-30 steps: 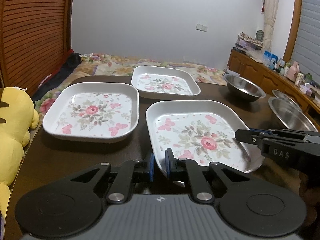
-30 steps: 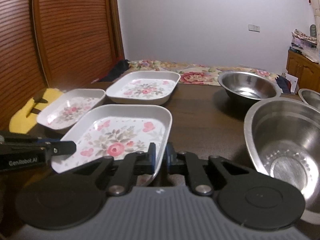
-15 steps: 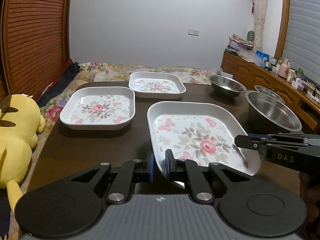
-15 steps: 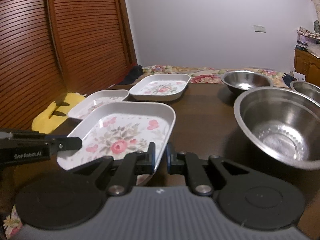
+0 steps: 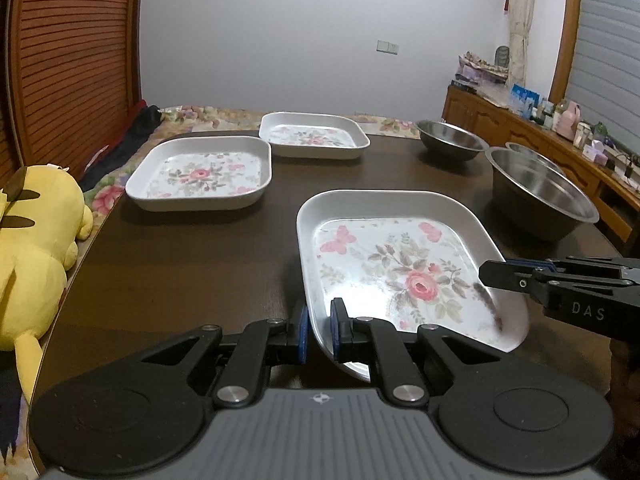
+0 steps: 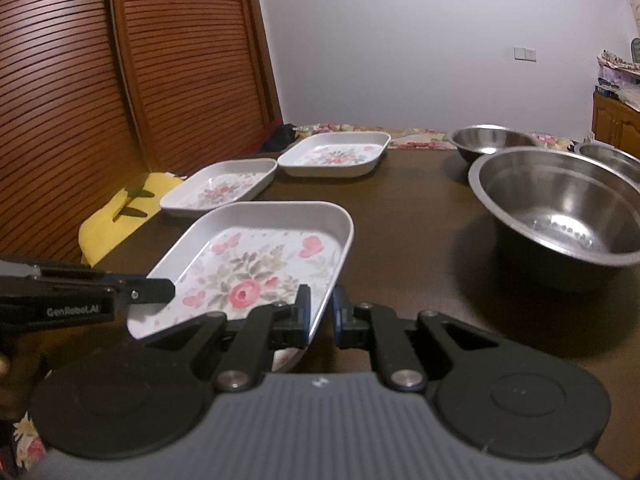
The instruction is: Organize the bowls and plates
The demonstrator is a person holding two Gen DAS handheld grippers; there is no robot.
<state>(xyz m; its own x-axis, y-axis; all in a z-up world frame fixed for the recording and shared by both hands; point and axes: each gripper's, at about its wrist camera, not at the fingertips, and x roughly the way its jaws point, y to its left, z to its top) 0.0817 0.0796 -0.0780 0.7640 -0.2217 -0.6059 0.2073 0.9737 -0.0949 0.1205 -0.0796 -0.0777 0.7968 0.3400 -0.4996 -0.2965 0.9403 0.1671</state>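
Observation:
A white square plate with pink roses (image 5: 400, 256) (image 6: 256, 264) is held up over the dark table by both grippers. My left gripper (image 5: 319, 332) is shut on its near left rim. My right gripper (image 6: 320, 314) is shut on its near right rim and shows from the side in the left wrist view (image 5: 504, 276). Two more floral plates lie on the table, one at the left (image 5: 204, 172) (image 6: 222, 188) and one at the far middle (image 5: 312, 138) (image 6: 336, 152).
A large steel bowl (image 5: 540, 192) (image 6: 560, 208) stands at the right, with a smaller steel bowl (image 5: 448, 142) (image 6: 492, 140) behind it and another (image 6: 608, 158) at the far right. A yellow plush toy (image 5: 32, 248) lies off the table's left edge. A wooden sideboard (image 5: 560, 152) lines the right wall.
Both grippers have pulled back towards me and risen with the plate. The other plates and bowls now look farther away. Both grips are unchanged.

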